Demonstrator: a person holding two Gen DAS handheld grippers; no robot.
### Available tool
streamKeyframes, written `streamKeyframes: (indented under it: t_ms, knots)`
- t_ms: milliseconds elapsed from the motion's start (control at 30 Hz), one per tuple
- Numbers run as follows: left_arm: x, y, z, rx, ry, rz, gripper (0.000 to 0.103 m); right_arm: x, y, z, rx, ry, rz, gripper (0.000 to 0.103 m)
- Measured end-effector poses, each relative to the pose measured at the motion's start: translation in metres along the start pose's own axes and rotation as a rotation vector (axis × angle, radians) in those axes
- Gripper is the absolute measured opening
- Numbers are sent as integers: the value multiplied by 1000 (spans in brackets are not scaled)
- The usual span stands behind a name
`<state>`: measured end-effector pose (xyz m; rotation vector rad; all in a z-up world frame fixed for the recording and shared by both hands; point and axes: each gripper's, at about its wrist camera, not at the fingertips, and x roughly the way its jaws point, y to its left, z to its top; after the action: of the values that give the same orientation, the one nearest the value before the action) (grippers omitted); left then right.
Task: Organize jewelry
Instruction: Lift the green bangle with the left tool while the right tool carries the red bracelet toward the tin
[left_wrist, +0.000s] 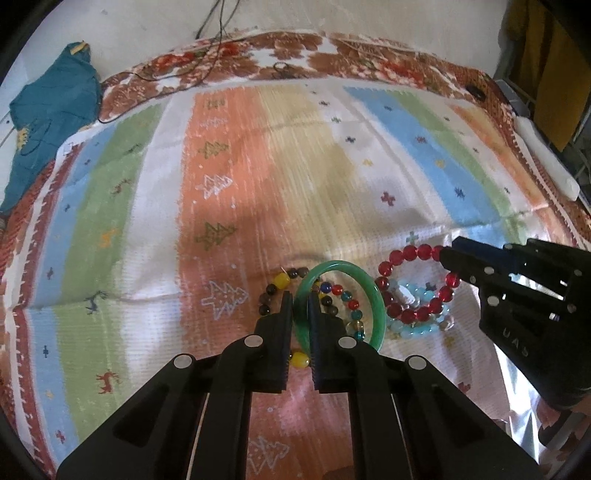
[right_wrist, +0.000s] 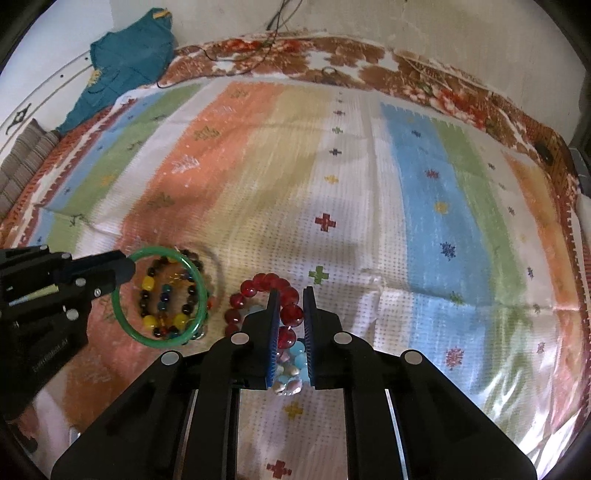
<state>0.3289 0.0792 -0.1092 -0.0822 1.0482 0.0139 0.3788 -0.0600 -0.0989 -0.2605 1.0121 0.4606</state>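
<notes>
Low in the centre of the left wrist view, the left gripper (left_wrist: 300, 299) is clamped on the rim of the green bangle (left_wrist: 373, 295), which stands tilted with its ring rising up and to the right of the fingertips; under it lies a multicoloured bead bracelet (left_wrist: 275, 284) on the striped cloth (left_wrist: 258, 166); at the right of the frame, the right gripper (left_wrist: 448, 258) pinches the red bead bracelet (left_wrist: 413, 253) by its upper right arc, with pale blue beads (left_wrist: 417, 330) beneath; in the right wrist view, the right gripper (right_wrist: 290, 295) is closed on red beads (right_wrist: 291, 314) between its pads, low centre; the bangle (right_wrist: 162, 339) sits at lower left, held by the left gripper (right_wrist: 127, 269).
</notes>
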Motion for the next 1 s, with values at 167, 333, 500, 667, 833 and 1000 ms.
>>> streamKeyframes:
  t_ms: [167,333,500,667,833,1000]
  knots:
    - [-13,4,-1,-9,-9,23,8,-15,0,-2,-11,-23,-10,13]
    - [-29,-1,-5,12,-24,50,8,-29,-4,-7,0,-38,-16,13]
    - [-43,-5,-10,3,-31,45,8,-42,-10,-12,5,-53,-30,13]
    - [-55,-13,-18,3,-39,44,8,-55,-14,-17,16,-66,-26,13]
    - [-61,-16,-26,-6,-37,46,8,-66,-16,-25,24,-79,-28,13]
    - [-69,-17,-33,7,-37,60,8,-78,-17,-31,21,-91,-33,13]
